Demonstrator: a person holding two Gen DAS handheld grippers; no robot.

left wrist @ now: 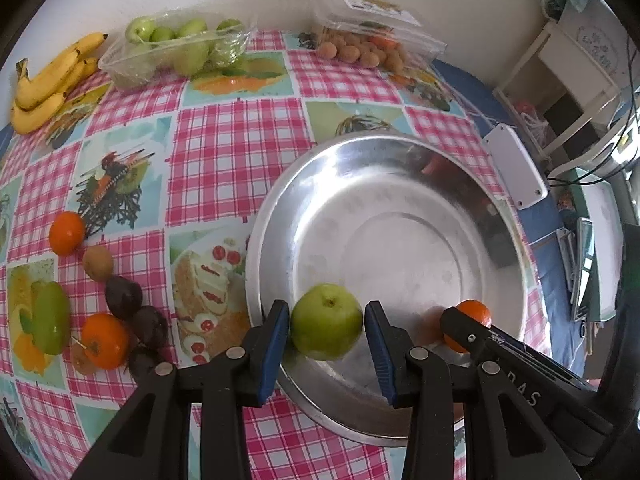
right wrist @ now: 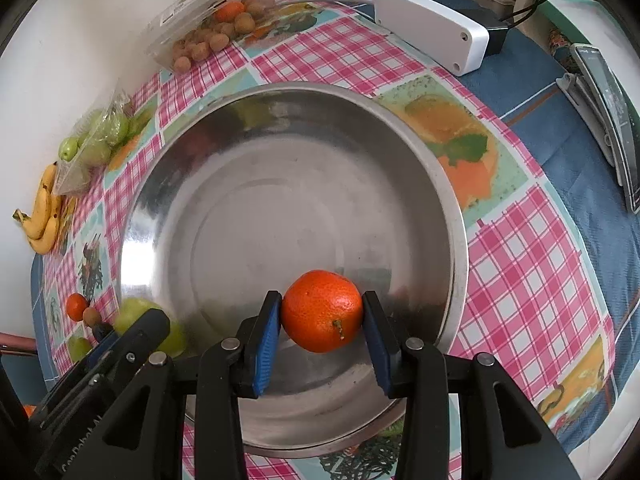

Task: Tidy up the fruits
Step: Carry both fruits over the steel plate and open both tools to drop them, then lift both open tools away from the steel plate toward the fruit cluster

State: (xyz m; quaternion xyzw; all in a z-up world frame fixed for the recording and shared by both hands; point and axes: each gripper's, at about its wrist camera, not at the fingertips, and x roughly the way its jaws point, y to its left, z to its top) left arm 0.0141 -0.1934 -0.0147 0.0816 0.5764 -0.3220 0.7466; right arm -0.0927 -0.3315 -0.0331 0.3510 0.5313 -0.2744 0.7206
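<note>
My left gripper (left wrist: 326, 320) is shut on a green apple (left wrist: 326, 322) and holds it over the near rim of a wide steel bowl (left wrist: 400, 160). My right gripper (right wrist: 322, 312) is shut on an orange tangerine (right wrist: 322, 310) over the same bowl (right wrist: 280, 92), near its front edge. The tangerine (left wrist: 474, 314) and the right gripper's black body also show in the left wrist view. The apple (right wrist: 134, 314) shows at lower left of the right wrist view. The bowl's inside looks bare.
On the checked tablecloth left of the bowl lie two tangerines (left wrist: 67, 233), a kiwi (left wrist: 97, 262) and dark figs (left wrist: 124, 297). Bananas (left wrist: 48, 76), a tray of green apples (left wrist: 172, 50) and a pack of small brown fruits (left wrist: 360, 50) stand by the wall. A white box (right wrist: 432, 28) lies at right.
</note>
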